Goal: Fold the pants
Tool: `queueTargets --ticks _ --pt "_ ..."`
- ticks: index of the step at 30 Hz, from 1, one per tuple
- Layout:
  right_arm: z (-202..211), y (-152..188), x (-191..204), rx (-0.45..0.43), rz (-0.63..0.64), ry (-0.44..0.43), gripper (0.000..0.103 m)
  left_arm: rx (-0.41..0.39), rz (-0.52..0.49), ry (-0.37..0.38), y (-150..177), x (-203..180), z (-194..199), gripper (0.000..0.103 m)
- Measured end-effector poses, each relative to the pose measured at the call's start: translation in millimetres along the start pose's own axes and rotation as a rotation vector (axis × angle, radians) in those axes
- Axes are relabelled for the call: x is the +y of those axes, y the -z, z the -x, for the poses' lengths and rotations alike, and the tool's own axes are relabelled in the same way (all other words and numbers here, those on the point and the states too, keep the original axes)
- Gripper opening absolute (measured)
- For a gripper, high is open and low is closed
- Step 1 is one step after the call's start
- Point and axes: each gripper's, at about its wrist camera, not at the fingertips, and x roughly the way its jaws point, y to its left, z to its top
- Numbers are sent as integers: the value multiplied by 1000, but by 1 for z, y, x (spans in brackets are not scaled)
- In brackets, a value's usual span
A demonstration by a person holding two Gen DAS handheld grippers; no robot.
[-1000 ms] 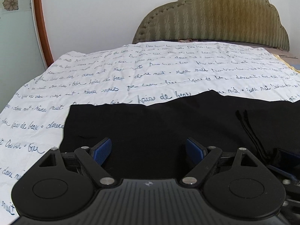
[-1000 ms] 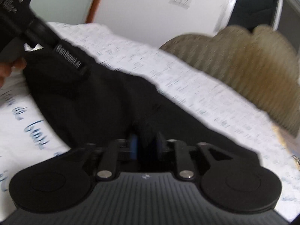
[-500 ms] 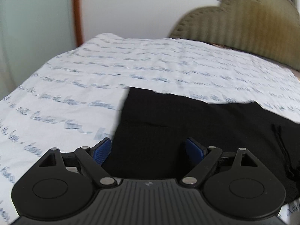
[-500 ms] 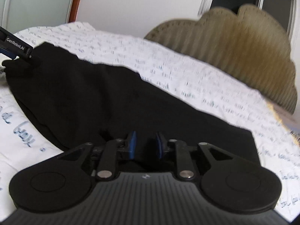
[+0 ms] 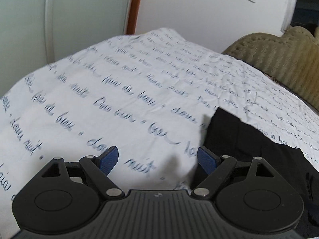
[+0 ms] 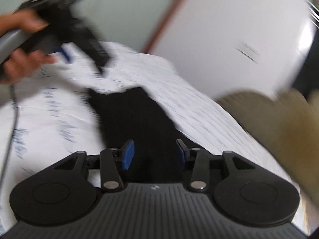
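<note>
The left gripper (image 5: 158,159) is wide open and holds nothing; the right gripper (image 6: 154,155) has just been opening, its blue pads apart with only black cloth behind them, not pinched. The pants (image 5: 255,155) lie flat at about 3 o'clock in the left view, soft, dark and floppy on the crinkly white sheet (image 5: 119,103) with blue writing. To fold well, I think each gripper should pinch a corner of the cloth and lift both together.
</note>
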Motion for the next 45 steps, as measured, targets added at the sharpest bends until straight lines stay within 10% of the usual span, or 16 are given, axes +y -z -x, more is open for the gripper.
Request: queueTargets --ticks 13,17,27,36,40,45 --pt "-73 -24 91 26 444 102 43 73 118 100 1 43 -2 86" --pt "-90 -29 96 9 468 106 11 105 138 194 1 35 -2 87" --pt "-63 -35 44 -92 128 -17 7 341 450 553 -8 26 -63 98" --pt "-63 -38 26 -101 -2 -51 8 393 545 660 -11 -12 -103 96" --pt "-56 -38 16 -70 -13 -115 14 388 410 564 -15 -27 -102 31" --pt "-22 -21 -34 -76 -137 -146 15 348 330 547 -11 -25 -100 24"
